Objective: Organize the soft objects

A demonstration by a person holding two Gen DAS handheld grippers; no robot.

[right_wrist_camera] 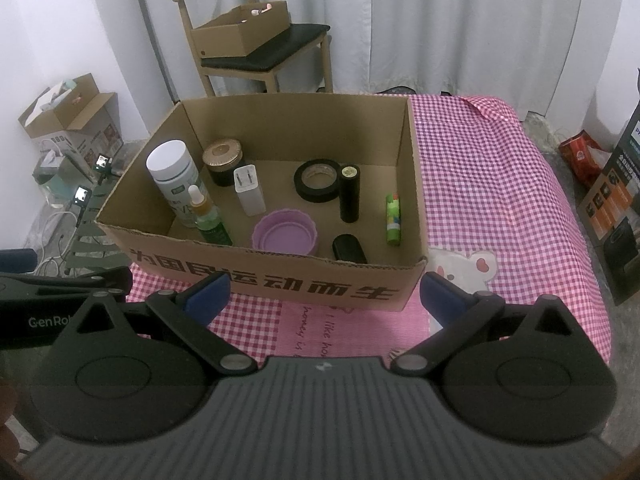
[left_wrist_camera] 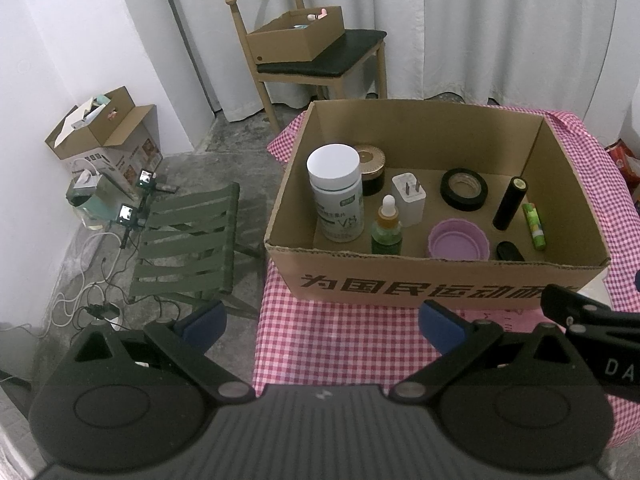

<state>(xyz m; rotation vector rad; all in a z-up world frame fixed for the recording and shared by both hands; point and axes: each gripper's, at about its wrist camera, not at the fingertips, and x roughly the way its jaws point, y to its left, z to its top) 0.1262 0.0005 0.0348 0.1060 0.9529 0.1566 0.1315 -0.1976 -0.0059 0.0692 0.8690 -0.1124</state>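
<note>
An open cardboard box (left_wrist_camera: 400, 276) (right_wrist_camera: 256, 268) stands on a table with a pink checked cloth (right_wrist_camera: 480, 168). Inside it are a soft purple silicone bowl (left_wrist_camera: 459, 240) (right_wrist_camera: 285, 234), a white bottle (left_wrist_camera: 336, 192), a green dropper bottle (right_wrist_camera: 208, 216), a white charger (right_wrist_camera: 249, 190), a black tape roll (right_wrist_camera: 318, 180), a black cylinder (right_wrist_camera: 349, 192) and a green glue stick (right_wrist_camera: 393, 219). A pink towel with a bear patch (right_wrist_camera: 464, 270) lies under the box's front right corner. My left gripper (left_wrist_camera: 322, 320) and right gripper (right_wrist_camera: 324, 294) both hover open and empty before the box's front wall.
A wooden chair (left_wrist_camera: 320, 60) behind the table carries a smaller cardboard box (left_wrist_camera: 296, 36) with small items. Left of the table stand a green folding stool (left_wrist_camera: 188, 236), stacked boxes (left_wrist_camera: 100, 132), cameras and cables. A dark printed carton (right_wrist_camera: 616, 208) stands on the floor at the right.
</note>
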